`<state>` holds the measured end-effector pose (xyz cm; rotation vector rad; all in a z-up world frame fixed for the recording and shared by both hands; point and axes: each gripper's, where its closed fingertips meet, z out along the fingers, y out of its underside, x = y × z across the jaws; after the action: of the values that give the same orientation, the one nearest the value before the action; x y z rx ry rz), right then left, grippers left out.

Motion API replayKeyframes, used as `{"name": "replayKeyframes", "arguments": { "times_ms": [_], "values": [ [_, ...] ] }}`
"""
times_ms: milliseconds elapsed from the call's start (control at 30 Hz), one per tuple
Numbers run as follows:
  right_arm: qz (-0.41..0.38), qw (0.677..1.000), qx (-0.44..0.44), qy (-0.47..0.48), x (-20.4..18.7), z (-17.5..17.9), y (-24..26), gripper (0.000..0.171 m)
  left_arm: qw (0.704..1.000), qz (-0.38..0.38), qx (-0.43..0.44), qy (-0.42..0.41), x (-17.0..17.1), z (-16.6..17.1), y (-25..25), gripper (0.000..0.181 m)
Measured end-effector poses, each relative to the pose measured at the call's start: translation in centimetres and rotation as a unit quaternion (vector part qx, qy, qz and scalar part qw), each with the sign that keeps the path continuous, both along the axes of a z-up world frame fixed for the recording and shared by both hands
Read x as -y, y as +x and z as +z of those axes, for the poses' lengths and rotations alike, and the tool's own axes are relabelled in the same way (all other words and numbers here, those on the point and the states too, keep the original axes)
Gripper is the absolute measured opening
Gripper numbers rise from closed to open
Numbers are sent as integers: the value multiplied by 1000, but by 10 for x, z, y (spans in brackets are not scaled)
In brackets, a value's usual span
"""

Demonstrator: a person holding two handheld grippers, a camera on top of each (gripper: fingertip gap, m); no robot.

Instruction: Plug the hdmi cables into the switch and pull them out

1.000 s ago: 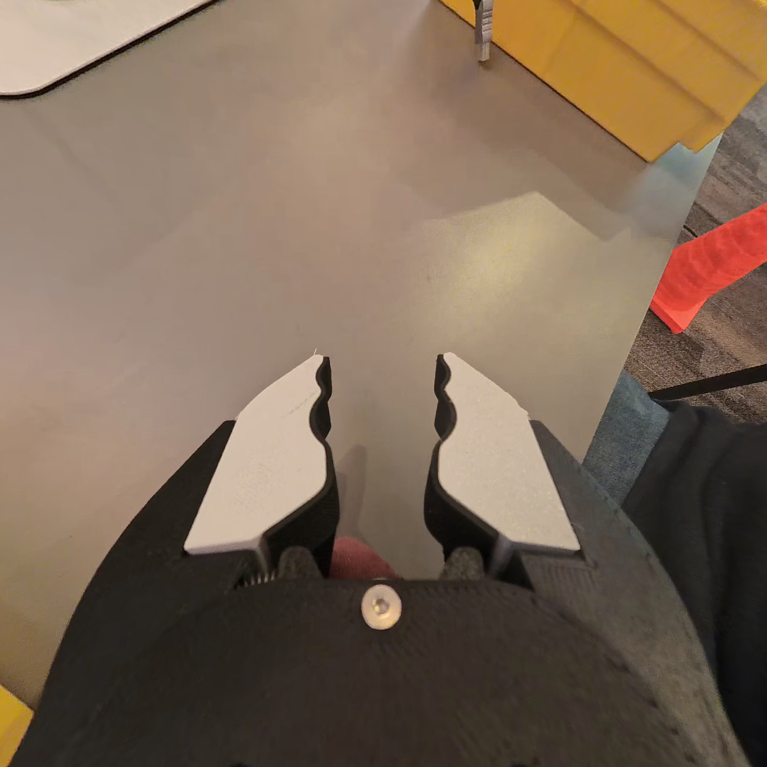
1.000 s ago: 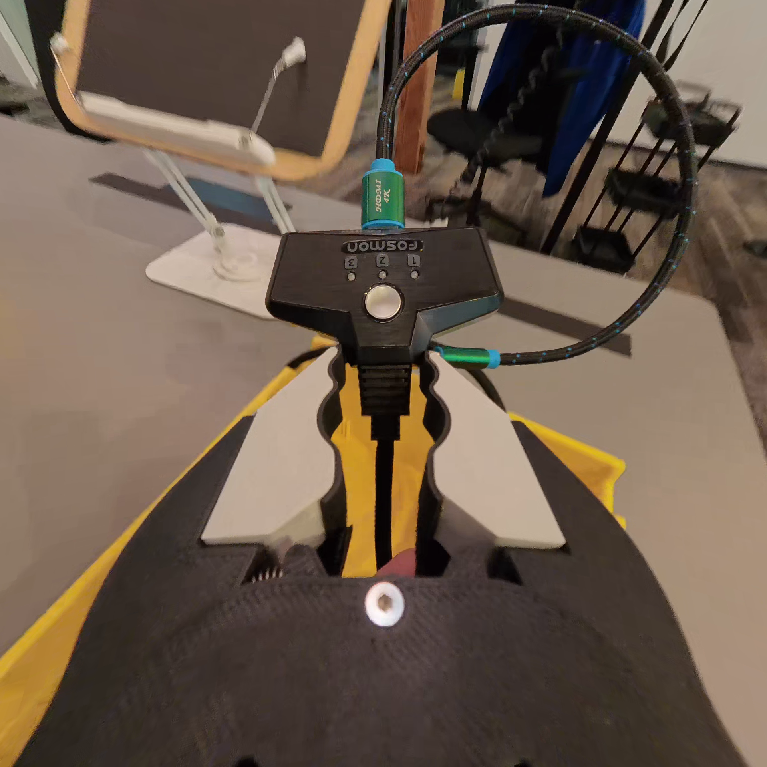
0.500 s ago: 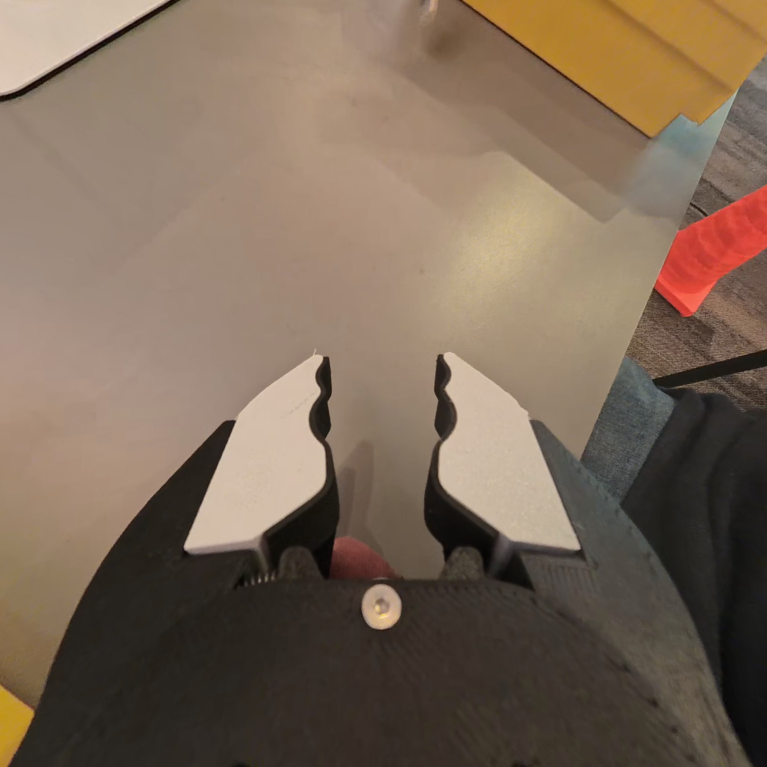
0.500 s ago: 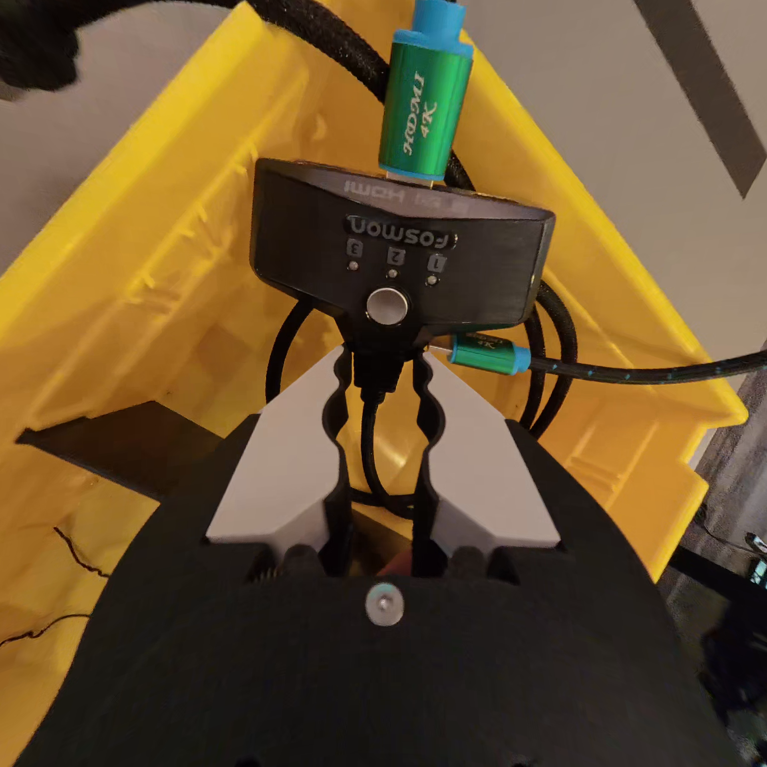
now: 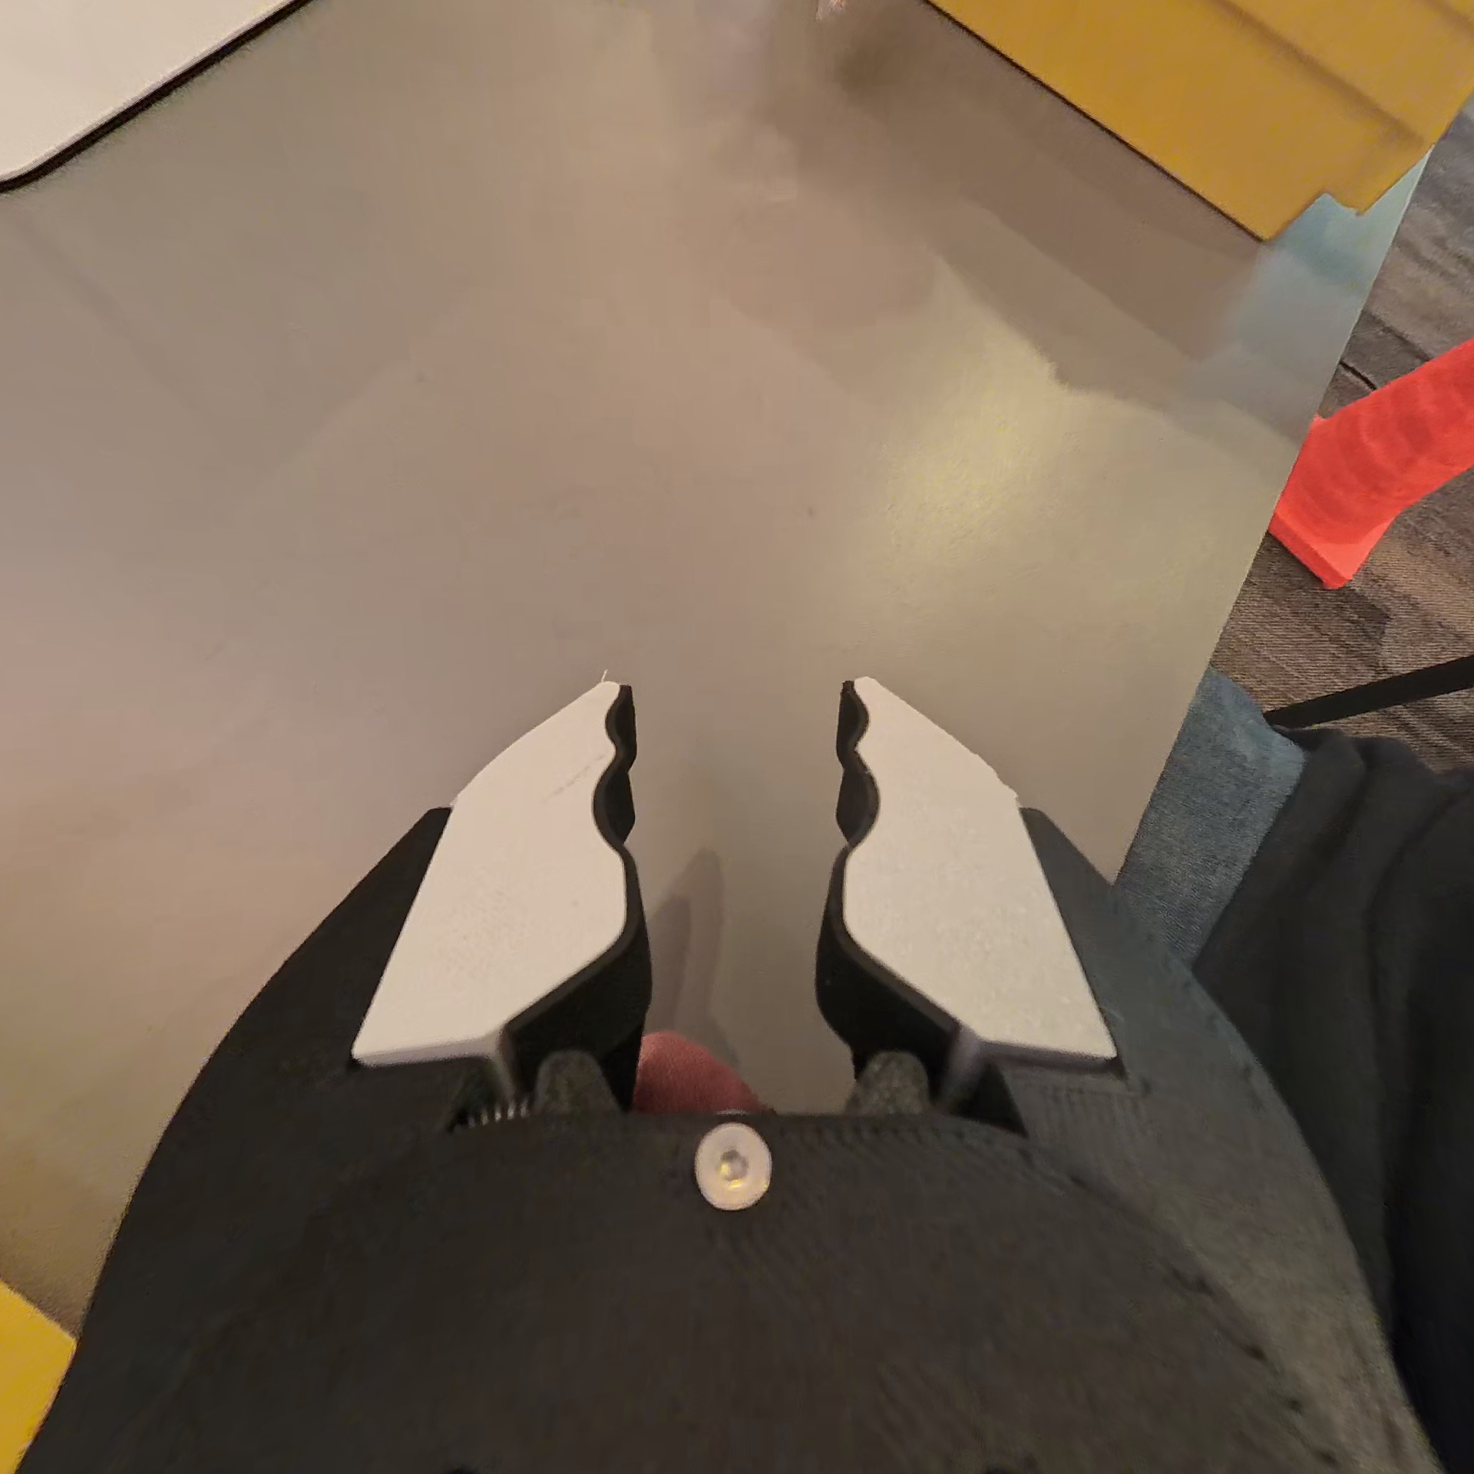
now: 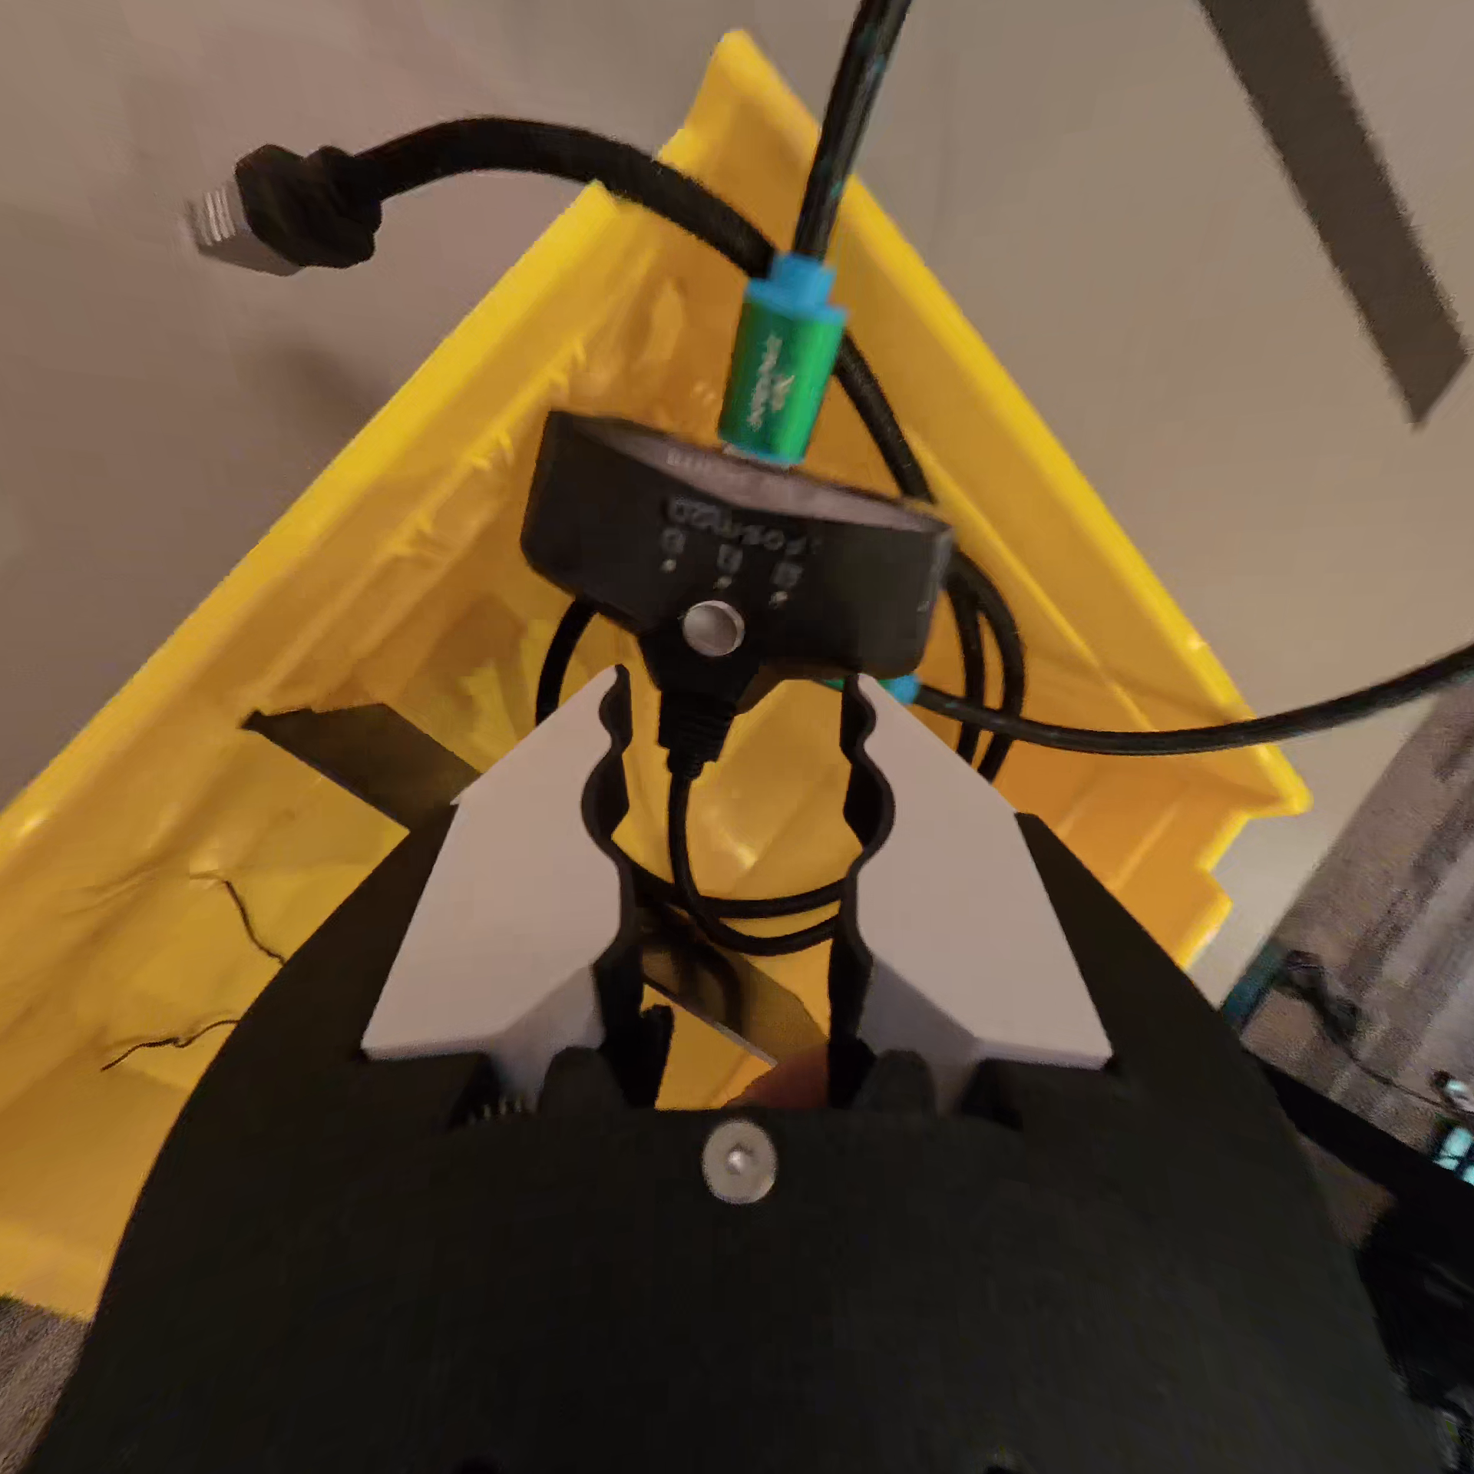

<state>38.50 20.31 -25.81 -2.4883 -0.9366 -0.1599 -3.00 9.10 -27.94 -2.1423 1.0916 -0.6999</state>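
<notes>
I am holding my right tool over the yellow bin, its jaws standing apart around the HDMI switch's pigtail lead without clamping it. The switch is sitting inside the bin, just beyond my fingertips, with one green HDMI plug seated in its far edge. A second green plug is peeking out beside the switch, mostly hidden by my finger. A black HDMI connector is hanging loose past the bin's far corner. My left tool is hovering open and empty over the bare grey table, well apart from the bin. I judge the seated plug remains to be pulled, which calls for gripping switch and plug separately. Motion blur is smearing the switch's ports.
</notes>
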Motion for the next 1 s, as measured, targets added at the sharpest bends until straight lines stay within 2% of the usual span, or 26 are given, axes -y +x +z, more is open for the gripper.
{"name": "replayKeyframes", "arguments": {
  "times_ms": [133,300,400,567,767,900,1000],
  "values": [
    [8,999,-22,44,-1,22,-7,53,1000,-5,-7,2,2,-3,2,49],
    [31,990,4,139,10,77,-36,47,999,-18,-19,44,3,13,5,50],
    [62,979,15,193,26,108,-69,45,994,-20,-40,95,-2,33,-2,55],
    [137,956,-35,258,56,141,-150,39,983,21,-41,176,-19,90,-41,57],
    [227,934,-110,253,81,127,-240,37,964,119,-65,227,-45,142,-135,56],
    [257,932,-137,217,84,90,-276,37,954,157,-139,214,-51,135,-196,55],
    [265,934,-150,187,84,58,-294,37,948,179,-171,200,-59,122,-222,54]
  ]
}}
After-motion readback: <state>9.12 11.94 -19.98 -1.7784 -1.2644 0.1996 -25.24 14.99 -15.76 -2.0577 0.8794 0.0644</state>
